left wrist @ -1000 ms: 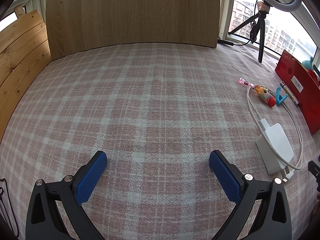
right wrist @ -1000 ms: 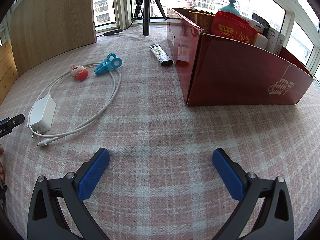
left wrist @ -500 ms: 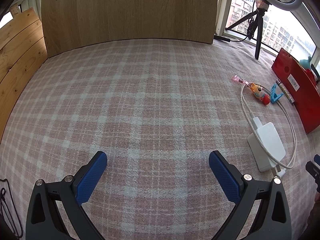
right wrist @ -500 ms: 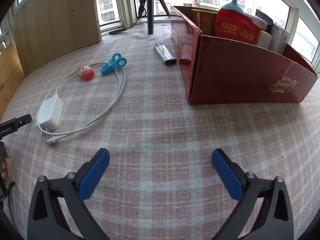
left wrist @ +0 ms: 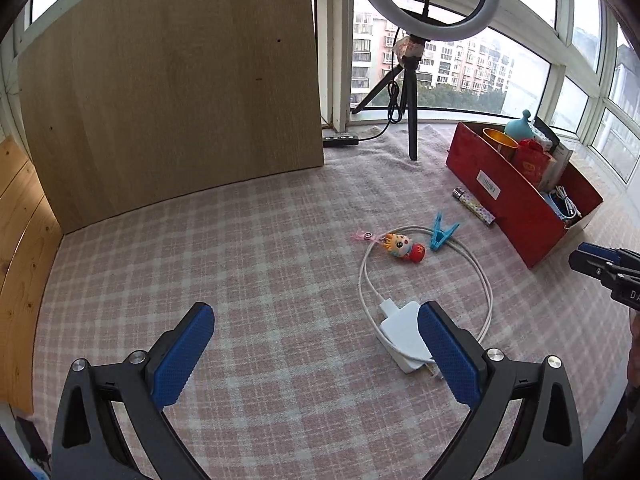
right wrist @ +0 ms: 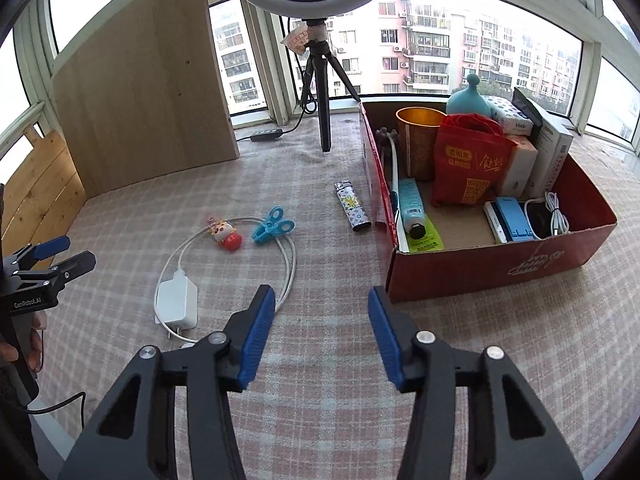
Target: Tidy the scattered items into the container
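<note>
A white charger with its looped cable lies on the checked cloth, also in the right wrist view. Beyond it lie a small doll keychain, a blue clip and a patterned lighter. The red box holds several items. My left gripper is open and empty, its right finger just over the charger. My right gripper is open and empty, in front of the box's near left corner.
A ring light on a black tripod stands behind the items. A wooden board leans at the back left, with wooden slats on the left. Windows run along the back.
Both grippers have risen and pulled back, so the views are higher and wider. The left view has swung right towards the charger. The right gripper's jaws have narrowed but stay open.
</note>
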